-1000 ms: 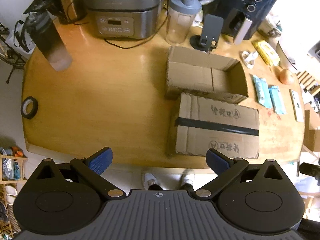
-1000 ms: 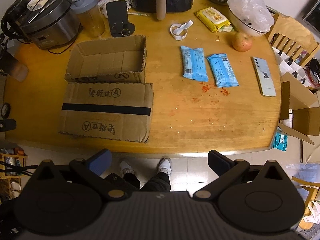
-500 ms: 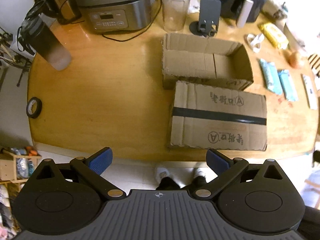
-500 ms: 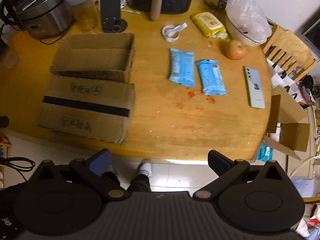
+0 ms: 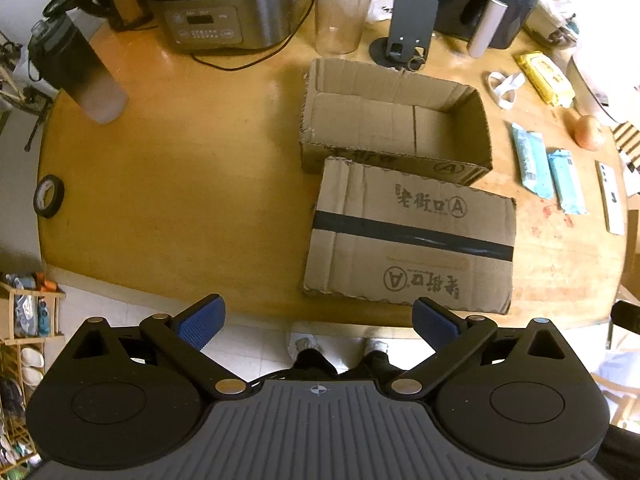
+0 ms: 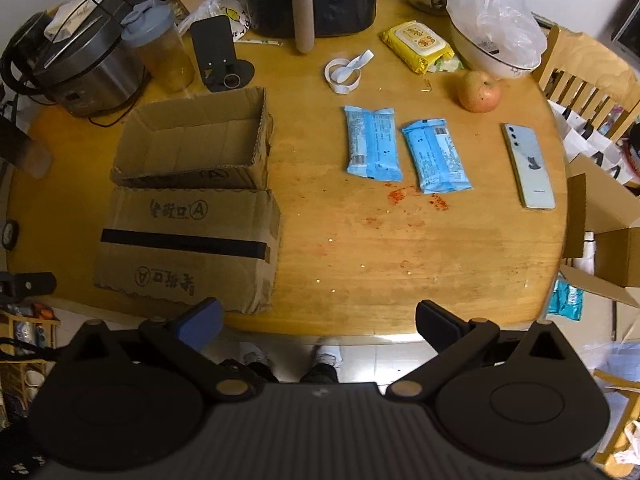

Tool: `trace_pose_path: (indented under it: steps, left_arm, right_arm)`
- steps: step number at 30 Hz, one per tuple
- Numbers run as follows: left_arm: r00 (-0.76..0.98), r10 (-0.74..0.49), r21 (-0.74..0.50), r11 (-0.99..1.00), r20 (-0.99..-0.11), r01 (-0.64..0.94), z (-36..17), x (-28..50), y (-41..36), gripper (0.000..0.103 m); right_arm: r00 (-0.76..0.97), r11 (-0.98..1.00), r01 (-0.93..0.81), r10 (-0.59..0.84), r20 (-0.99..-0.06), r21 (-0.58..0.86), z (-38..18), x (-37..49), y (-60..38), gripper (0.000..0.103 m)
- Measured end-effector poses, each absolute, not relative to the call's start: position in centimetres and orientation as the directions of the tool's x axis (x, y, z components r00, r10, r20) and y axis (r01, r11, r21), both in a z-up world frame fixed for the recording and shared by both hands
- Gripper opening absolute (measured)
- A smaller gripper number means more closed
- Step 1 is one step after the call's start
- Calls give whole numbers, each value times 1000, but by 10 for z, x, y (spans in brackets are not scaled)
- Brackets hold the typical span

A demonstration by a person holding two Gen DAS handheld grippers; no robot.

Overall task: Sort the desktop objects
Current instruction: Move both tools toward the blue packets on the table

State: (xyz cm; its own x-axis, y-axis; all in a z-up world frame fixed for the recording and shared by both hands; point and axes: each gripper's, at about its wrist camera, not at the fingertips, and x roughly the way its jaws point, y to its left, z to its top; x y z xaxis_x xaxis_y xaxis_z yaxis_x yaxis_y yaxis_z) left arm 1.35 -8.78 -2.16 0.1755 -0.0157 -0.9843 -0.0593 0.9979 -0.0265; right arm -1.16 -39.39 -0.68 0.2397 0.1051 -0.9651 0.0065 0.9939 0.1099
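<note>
1. Two grippers hang over the near edge of the wooden table, both with fingers spread wide and nothing between them: the left gripper and the right gripper
2. Nothing is sorted yet, judging by the empty open cardboard box at 10 o'clock in the right wrist view; its flat flap lies toward the person
3. Waiting items sit to its right: two blue packets at 12 to 1 o'clock, a phone at 2 o'clock, an apple and a yellow wipes pack farther back, a white strap loop near 12
4. Risks, as I judge them: the packets are slick, soft film and could slide or buckle out of a pinch; the phone is thin, flat and glossy, hard to get fingers under, and might skid toward the table edge; the round, smooth apple could roll if nudged
5. Corrugated walls are light and ragged at the cut rim, so a bump from either gripper could shove the box toward the clear jar and phone stand just behind it
6. Red smears mark the varnished tabletop at 1 o'clock; whether they are wet or sticky I cannot tell
</note>
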Motion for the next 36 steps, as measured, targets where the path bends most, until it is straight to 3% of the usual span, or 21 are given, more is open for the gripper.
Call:
trace_pose_path:
  steps: [16,36]
  left_arm:
    - [121,-7,-13,999,-993,-52,-37,6,-95,103]
    - [119,40,38,999,-992,-25,-41,6,-131,103]
  right_arm:
    - [172,999,-11,42,-984,41,-20,-12,-399,103]
    - [164,998,8,57,-985,59,-30,-13,-434,103]
